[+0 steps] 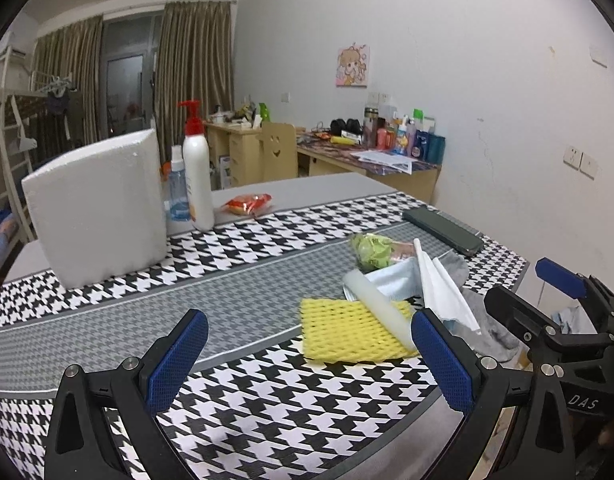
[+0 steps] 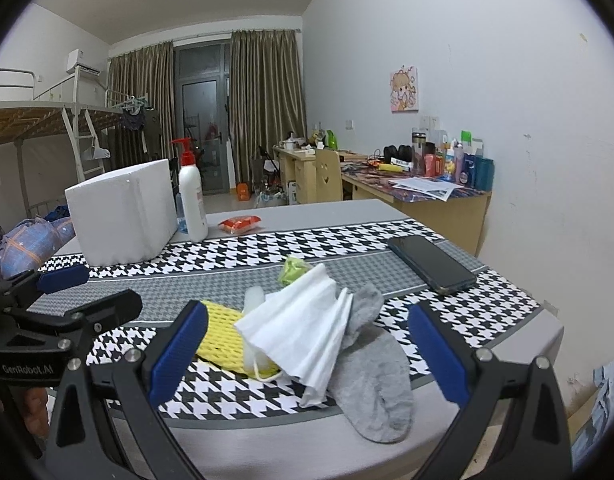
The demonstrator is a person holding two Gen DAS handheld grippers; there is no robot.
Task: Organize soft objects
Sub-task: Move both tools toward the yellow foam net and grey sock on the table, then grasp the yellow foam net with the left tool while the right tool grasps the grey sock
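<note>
A pile of soft things lies near the table's right front: a yellow foam net [image 1: 347,330] [image 2: 223,334], a white foam sleeve [image 1: 377,304], a white folded tissue [image 1: 443,288] [image 2: 303,332], a grey sock [image 2: 371,372] [image 1: 489,326] and a green crumpled wrapper [image 1: 371,250] [image 2: 293,270]. My left gripper [image 1: 309,362] is open and empty, just short of the yellow net. My right gripper [image 2: 307,360] is open and empty, its fingers on either side of the tissue and sock, close above them. The right gripper also shows in the left wrist view [image 1: 563,300].
A white foam box [image 1: 95,208] [image 2: 123,216] stands at the back left, with a white pump bottle [image 1: 197,172] and a blue spray bottle [image 1: 177,192] beside it. A red snack packet [image 1: 249,203] lies behind. A dark phone [image 2: 431,264] lies at right.
</note>
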